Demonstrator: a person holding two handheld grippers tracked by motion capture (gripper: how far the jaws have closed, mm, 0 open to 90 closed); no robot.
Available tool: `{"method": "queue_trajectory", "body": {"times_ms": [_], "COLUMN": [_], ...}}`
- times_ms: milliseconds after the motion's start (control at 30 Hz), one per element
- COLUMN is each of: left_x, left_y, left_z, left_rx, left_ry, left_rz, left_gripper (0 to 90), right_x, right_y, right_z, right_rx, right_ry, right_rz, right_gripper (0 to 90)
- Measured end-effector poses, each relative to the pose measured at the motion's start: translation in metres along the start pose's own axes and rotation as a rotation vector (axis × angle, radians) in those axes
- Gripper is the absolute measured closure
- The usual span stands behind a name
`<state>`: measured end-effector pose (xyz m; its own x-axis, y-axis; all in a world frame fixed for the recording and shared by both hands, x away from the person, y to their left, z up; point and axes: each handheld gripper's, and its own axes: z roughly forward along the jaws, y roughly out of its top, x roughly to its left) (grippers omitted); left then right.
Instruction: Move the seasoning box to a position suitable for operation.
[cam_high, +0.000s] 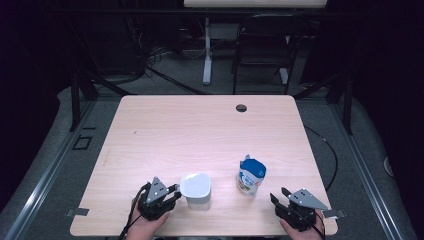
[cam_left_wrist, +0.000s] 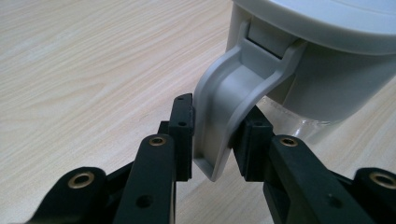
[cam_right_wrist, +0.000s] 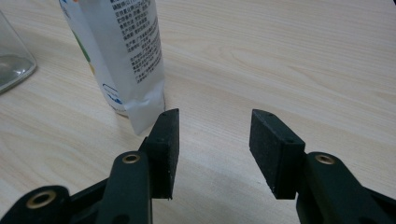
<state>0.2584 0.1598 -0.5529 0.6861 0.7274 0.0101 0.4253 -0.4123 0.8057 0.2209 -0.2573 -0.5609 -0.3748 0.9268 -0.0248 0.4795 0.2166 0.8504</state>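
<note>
A clear jug with a grey lid (cam_high: 195, 186) stands near the table's front edge. Its grey handle (cam_left_wrist: 227, 105) sits between the jaws of my left gripper (cam_high: 172, 194), which is shut on it; both pads (cam_left_wrist: 183, 126) press the handle's sides. A blue and white milk pouch (cam_high: 251, 175) stands upright to the right of the jug. My right gripper (cam_high: 278, 196) rests open at the front right, its jaws wide apart with nothing between them. In the right gripper view the pouch (cam_right_wrist: 123, 56) is just beyond and left of the left jaw.
The wooden table (cam_high: 200, 130) has a cable hole (cam_high: 241, 107) near its far edge. A dark chair (cam_high: 262, 47) and a white desk leg (cam_high: 206, 50) stand beyond the table. The jug's glass base (cam_right_wrist: 11, 63) shows at the left edge of the right gripper view.
</note>
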Motion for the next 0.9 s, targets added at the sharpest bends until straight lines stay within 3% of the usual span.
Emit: {"method": "queue_trajectory", "body": {"times_ms": [133, 267, 567, 900], "left_x": [0.003, 0.005, 0.007, 0.010], "left_y": [-0.001, -0.002, -0.005, -0.003], "left_z": [0.000, -0.003, -0.014, -0.031], "left_rx": [-0.011, -0.010, -0.017, -0.057], "left_ry": [-0.024, -0.017, -0.023, -0.050], "left_rz": [-0.037, -0.057, -0.082, -0.098], "left_gripper": [69.7, 63.4, 57.2, 54.0], "right_x": [0.002, 0.004, 0.008, 0.020], "right_y": [0.000, 0.001, 0.004, 0.007], "right_z": [0.001, -0.001, -0.008, -0.014], "right_rx": [-0.002, 0.004, -0.010, 0.002], "right_ry": [0.007, 0.007, 0.023, 0.031], "right_rz": [-0.005, -0.014, -0.016, -0.043], "right_gripper": [52.3, 52.2, 51.9, 55.4]}}
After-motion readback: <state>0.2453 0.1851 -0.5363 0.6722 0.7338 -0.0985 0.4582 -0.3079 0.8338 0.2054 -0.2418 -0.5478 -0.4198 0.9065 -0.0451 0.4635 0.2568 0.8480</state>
